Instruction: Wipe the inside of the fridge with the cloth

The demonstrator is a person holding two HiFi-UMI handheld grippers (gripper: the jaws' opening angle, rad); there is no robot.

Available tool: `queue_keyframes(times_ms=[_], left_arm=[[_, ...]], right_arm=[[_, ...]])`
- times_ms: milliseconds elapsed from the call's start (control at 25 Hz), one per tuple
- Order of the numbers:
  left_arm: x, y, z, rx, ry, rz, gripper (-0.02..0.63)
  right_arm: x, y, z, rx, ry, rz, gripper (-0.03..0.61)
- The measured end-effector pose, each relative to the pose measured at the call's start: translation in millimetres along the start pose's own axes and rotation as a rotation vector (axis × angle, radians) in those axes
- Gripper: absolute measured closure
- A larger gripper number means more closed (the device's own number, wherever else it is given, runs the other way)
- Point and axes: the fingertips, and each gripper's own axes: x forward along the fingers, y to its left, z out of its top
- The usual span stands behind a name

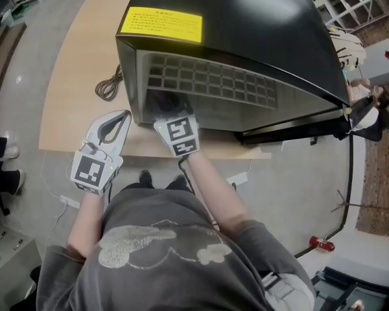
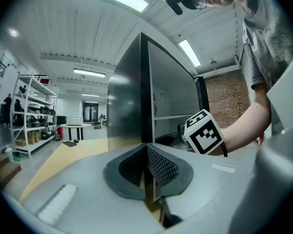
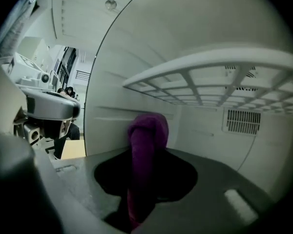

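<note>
My right gripper (image 1: pixel 168 105) is clamped on the purple cloth (image 3: pixel 147 135), a soft, thick fold that stands up between the jaws, and it reaches inside the fridge (image 1: pixel 246 18), below the white plastic grid shelf (image 3: pixel 210 77). The inner walls are smooth white plastic, with a small slatted vent (image 3: pixel 242 121) in the back wall. My left gripper (image 2: pixel 147 155) has its jaws pressed together with nothing between them, their dotted dark pads meeting, and it hangs outside, just beside the fridge's front left corner. The fridge shell is glossy black with a rounded top and carries a yellow label (image 1: pixel 161 24) whose print is too small to read. It stands on a pale wooden table (image 1: pixel 78 63), where a coiled dark cable (image 1: pixel 108 83) lies beside it.
</note>
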Motion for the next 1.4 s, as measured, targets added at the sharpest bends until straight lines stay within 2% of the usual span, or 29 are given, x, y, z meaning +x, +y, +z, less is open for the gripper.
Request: queue_keyframes(times_ms=[240,560,800,1040,1400], left_arm=[[-2,-9,-6,0.011,-0.008,-0.038,0.596],[2,-31,-20,-0.014,0.023,-0.101,0.595],[15,-40,-21,-0.002,0.024,-0.103,0.595],[31,-53,-24,0.003,0.031,-0.130,0.595],[64,-85,-14,-0.003,0.036,-0.148,0.595]], right_arm=[[-29,27,-4,-0.003,-0.009,0.039,0.502],[-60,57,-15,0.033,-0.012,0.087,0.502],[-47,28,-27,0.054,0.007,0.029,0.502],[-16,-1,-49,0.044,0.087,0.005,0.502],[-58,-66,-76,0.075,0.147,-0.106,0.502]])
